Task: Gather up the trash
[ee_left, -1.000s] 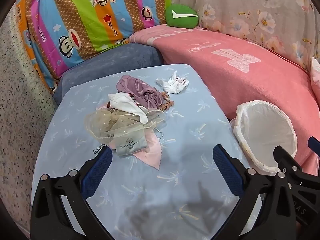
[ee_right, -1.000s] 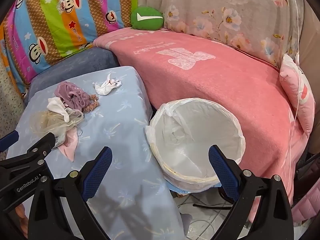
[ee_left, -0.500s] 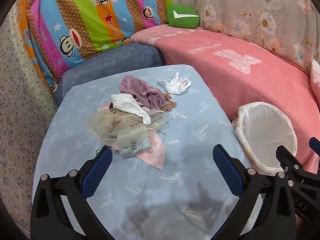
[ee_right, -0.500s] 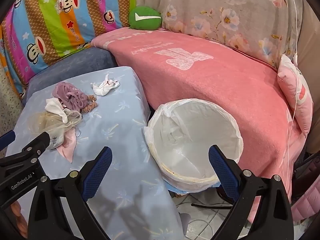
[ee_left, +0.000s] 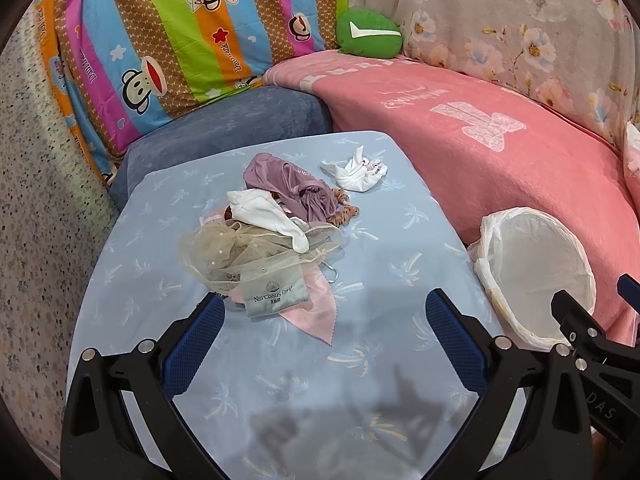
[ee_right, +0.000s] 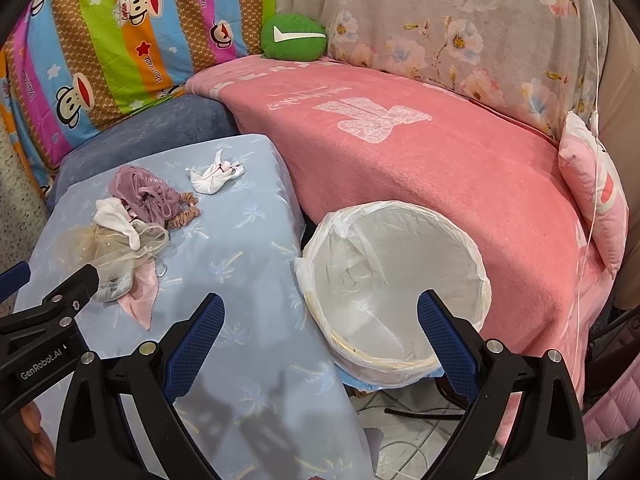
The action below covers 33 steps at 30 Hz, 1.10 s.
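A pile of cloth scraps lies on the light blue table (ee_left: 280, 360): a beige mesh pouch (ee_left: 240, 252), a grey labelled pouch (ee_left: 276, 298), a pink cloth (ee_left: 316, 316), a white sock-like piece (ee_left: 264, 212) and a mauve garment (ee_left: 292, 184). A crumpled white tissue (ee_left: 358, 172) lies apart at the far right, also in the right wrist view (ee_right: 216, 176). A white-lined bin (ee_right: 396, 280) stands right of the table. My left gripper (ee_left: 326, 320) is open and empty, just short of the pile. My right gripper (ee_right: 320, 320) is open and empty over the bin's near rim.
A pink blanket (ee_right: 420, 152) covers the couch behind the bin, with a blue cushion (ee_left: 224, 128), a striped monkey-print cover (ee_left: 160, 32) and a green plush (ee_left: 368, 34) at the back. A pink pillow (ee_right: 596, 184) leans at the right. Cables lie on the floor below the bin.
Both grippers have drifted slightly; the pile and bin sit a little lower and farther right in the left view. Nothing was grasped or moved.
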{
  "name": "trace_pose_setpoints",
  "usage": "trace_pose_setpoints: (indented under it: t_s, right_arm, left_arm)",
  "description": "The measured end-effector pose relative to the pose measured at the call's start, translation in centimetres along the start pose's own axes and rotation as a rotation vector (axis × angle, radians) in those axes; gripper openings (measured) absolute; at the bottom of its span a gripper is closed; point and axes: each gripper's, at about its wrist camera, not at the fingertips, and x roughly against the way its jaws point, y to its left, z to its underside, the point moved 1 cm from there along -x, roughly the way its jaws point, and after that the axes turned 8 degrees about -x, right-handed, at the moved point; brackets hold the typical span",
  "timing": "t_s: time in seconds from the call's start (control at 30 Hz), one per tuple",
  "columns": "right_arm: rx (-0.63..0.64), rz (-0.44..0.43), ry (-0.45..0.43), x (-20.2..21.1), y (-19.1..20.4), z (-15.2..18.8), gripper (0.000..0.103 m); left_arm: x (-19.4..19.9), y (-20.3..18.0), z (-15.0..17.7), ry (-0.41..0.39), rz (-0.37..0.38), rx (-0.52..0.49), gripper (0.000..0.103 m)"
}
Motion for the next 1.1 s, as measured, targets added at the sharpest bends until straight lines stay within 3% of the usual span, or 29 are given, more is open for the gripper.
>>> trace_pose_setpoints:
  t_s: [1.1]
  right_arm:
    - [-0.009, 0.003, -0.002, 0.02, -0.38, -0.19, 0.095]
  left_arm:
    - [0.14, -0.43, -0.35, -0.004, 0.010, -0.005, 0.096]
